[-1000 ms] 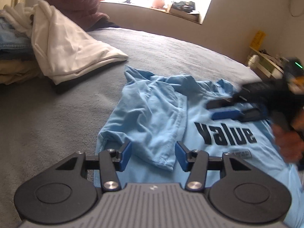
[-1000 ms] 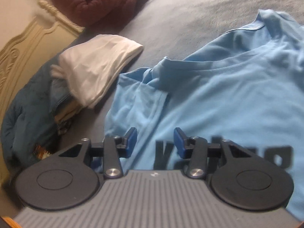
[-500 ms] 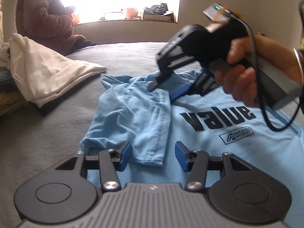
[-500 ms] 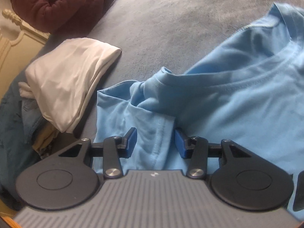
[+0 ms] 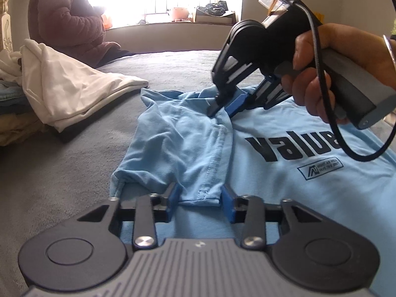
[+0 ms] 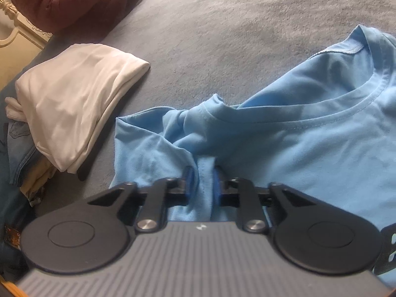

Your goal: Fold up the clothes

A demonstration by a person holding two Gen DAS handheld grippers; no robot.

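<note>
A light blue T-shirt (image 5: 284,185) with a black "value" print lies front up on the grey bed cover (image 5: 61,173), its sleeve (image 5: 183,148) folded inward. My left gripper (image 5: 200,203) sits low at the sleeve's hem. Its jaws are closing, and the hem lies flat between the blue pads, not pinched. My right gripper (image 5: 221,106), held by a hand, is at the shoulder end of the sleeve. In the right wrist view the right gripper (image 6: 203,184) is closing its jaws, and they squeeze a raised ridge of the T-shirt (image 6: 309,143) below the collar.
A folded white garment (image 5: 69,86) lies left of the shirt on a pile of jeans (image 6: 19,148) and other clothes. A person in a maroon jacket (image 5: 66,19) sits at the far edge of the bed. Behind is a bright windowsill (image 5: 185,12). A cream headboard (image 6: 14,32) is at the left.
The right gripper moved from the print to the shoulder seam and its jaws narrowed onto a ridge of cloth. The left jaws narrowed around the sleeve hem.
</note>
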